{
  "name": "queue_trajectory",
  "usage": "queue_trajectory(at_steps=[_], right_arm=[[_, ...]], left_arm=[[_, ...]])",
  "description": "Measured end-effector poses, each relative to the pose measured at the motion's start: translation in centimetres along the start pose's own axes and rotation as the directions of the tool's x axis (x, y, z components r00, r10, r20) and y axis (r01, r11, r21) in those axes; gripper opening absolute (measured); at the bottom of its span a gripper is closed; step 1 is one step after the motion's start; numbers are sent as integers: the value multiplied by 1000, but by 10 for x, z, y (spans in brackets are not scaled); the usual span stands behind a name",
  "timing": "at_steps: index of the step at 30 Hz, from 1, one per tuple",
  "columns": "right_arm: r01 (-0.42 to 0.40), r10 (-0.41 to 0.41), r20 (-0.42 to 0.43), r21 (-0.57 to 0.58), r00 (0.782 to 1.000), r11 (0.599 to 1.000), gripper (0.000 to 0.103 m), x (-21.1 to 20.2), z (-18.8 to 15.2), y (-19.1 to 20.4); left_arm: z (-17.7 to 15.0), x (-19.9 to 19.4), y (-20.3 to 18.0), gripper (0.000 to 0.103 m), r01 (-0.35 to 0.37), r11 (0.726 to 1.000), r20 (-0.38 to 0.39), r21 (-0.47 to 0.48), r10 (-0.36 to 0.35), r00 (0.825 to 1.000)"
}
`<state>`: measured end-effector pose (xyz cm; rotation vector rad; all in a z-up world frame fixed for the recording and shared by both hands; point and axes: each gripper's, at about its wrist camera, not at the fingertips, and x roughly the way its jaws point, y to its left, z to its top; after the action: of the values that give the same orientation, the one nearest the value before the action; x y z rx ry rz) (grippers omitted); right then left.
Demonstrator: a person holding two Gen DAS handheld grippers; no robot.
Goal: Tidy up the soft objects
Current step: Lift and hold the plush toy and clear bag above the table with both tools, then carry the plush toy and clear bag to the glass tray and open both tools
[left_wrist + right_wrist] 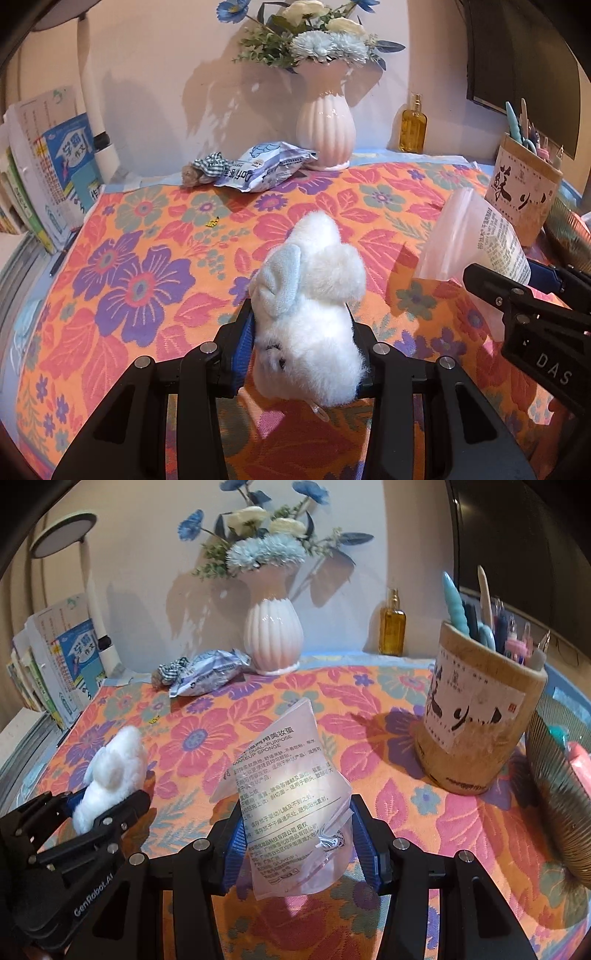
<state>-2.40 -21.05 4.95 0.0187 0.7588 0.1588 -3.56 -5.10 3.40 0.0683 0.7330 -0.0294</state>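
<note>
Two grippers, each with something soft clamped in it, over an orange floral cloth (369, 709).

Going left to right: books (70, 661) stand stacked against the wall at the far left. Next, the left gripper (301, 325) has its blue pads pressed on both sides of a fluffy white plush toy (310, 306), held up off the cloth. Behind it, near the wall, a small checked fabric thing (208, 164) touches a crinkly blue-and-white packet (264, 168), which lies just beside a ribbed white vase (273, 638) with blue and cream flowers (264, 535) in it.

In the middle, the right gripper (299, 842) is closed on a frosted plastic pouch (291, 797) labelled makeup sponge. Can't really tell what's inside, just a small dark-and-white shape near the bottom.

Further right, an amber glass bottle (392, 629) stands by the wall, then a round wooden holder (476, 716) stuffed with pens and scissors (487, 624). At the far right edge there's a ribbed basket (557, 790) with something pink and teal in it.
</note>
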Motion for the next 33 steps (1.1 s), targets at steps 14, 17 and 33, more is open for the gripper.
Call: queue_trajectory(at_steps=[14,17,33], right_arm=[[12,-17,82,64,996,998,50,-48,17,-39],[63,-89,188,140,978,988,50,-92,40,-80],[376,-437,0,511,899,773,52,-144,40,-281]], left_arm=[[24,-43,-32,37,52,999,38,9,-53,998],[49,-61,-67,37,124,990,84,64,-129,988],[117,-47,-290,40,531,779,-17,333,-558,830]])
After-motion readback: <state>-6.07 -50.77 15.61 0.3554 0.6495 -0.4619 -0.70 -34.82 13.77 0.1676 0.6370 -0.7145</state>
